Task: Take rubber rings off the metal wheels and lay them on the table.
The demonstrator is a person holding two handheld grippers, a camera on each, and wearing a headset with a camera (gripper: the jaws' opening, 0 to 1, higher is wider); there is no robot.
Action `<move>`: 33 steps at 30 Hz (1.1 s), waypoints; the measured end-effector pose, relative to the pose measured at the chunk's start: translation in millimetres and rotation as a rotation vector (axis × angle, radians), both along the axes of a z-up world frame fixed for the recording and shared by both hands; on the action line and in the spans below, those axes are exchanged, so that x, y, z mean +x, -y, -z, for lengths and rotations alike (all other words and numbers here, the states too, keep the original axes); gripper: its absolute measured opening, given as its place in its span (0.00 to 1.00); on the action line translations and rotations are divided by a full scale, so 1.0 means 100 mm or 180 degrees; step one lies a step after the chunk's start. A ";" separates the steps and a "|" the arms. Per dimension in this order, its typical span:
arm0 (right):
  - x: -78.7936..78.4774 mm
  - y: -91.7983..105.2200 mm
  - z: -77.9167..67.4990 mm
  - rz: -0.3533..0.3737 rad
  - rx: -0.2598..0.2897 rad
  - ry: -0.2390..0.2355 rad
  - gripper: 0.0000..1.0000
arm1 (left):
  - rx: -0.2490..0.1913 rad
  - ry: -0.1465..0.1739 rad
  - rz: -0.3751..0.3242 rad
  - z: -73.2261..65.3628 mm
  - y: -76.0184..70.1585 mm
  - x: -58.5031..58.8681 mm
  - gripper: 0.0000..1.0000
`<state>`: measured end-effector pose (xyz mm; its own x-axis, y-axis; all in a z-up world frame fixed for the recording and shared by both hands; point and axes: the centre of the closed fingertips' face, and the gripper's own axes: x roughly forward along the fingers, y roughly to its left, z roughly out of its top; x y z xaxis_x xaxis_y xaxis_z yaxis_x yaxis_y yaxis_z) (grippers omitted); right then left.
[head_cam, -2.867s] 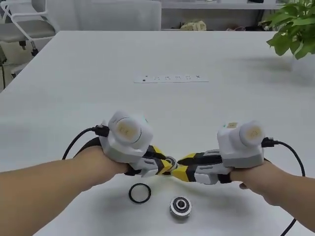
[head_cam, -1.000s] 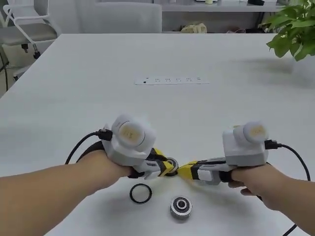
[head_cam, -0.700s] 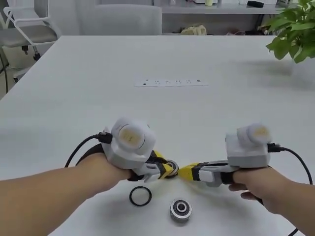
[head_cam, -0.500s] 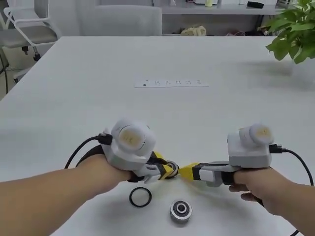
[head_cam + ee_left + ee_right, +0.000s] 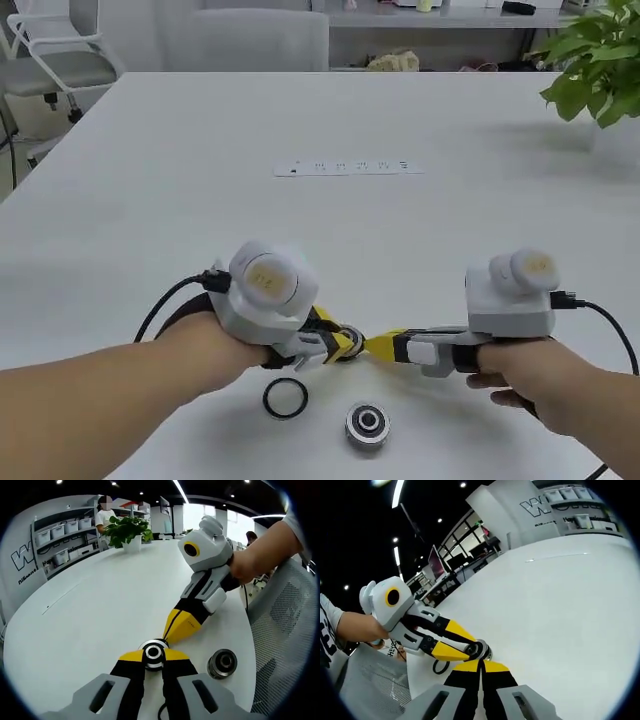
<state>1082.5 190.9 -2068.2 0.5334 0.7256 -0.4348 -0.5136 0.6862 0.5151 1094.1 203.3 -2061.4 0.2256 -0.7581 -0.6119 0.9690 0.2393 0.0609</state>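
While the left gripper [image 5: 153, 656] clamps a wheel [image 5: 153, 652], the right gripper [image 5: 372, 345] meets it from 3 o'clock, jaws pressed together — on rubber or not, I cannot tell. A loose ring [image 5: 285, 398] lies at the wheel's 7 o'clock and a second wheel [image 5: 367, 423] at 6 — both on the table [image 5: 350, 110].

In the left gripper view the left gripper [image 5: 153, 656] covers the lower part of the metal wheel [image 5: 153, 650] held between its jaws. In the head view its yellow tips hide most of that wheel. Whether the right gripper [image 5: 167, 632], its tips closed, pinches anything at the wheel's rim is too small to tell. In the right gripper view the loose rubber ring [image 5: 438, 672] lies partly behind the left gripper. The head view's edges cut off the plant [image 5: 595, 55] and the chair [image 5: 50, 50]. The power strip [image 5: 348, 167] has sockets too small to make out.
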 end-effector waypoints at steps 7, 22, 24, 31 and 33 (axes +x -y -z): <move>0.02 -0.02 -0.02 0.0030 0.0028 0.0009 0.00 | -0.0008 -0.0008 -0.0018 0.00 0.00 0.00 0.07; 0.04 -0.01 -0.05 0.0079 0.0050 0.0070 0.00 | 0.0011 -0.0004 -0.0057 0.00 0.00 0.00 0.07; 0.05 -0.02 -0.05 0.0076 0.0051 0.0075 0.00 | 0.0012 -0.0001 -0.0063 0.00 0.00 0.00 0.07; 0.04 -0.06 -0.08 0.0023 0.0018 0.0127 0.00 | 0.0023 0.0012 -0.0055 0.00 0.00 0.00 0.07; 0.04 -0.06 -0.07 0.0009 0.0010 0.0130 0.00 | 0.0022 0.0015 -0.0054 0.00 0.00 0.00 0.07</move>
<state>1086.4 197.0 -2060.7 0.5528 0.7253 -0.4103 -0.5323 0.6862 0.4958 1094.1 202.9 -2061.6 0.2412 -0.7500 -0.6159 0.9646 0.2552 0.0670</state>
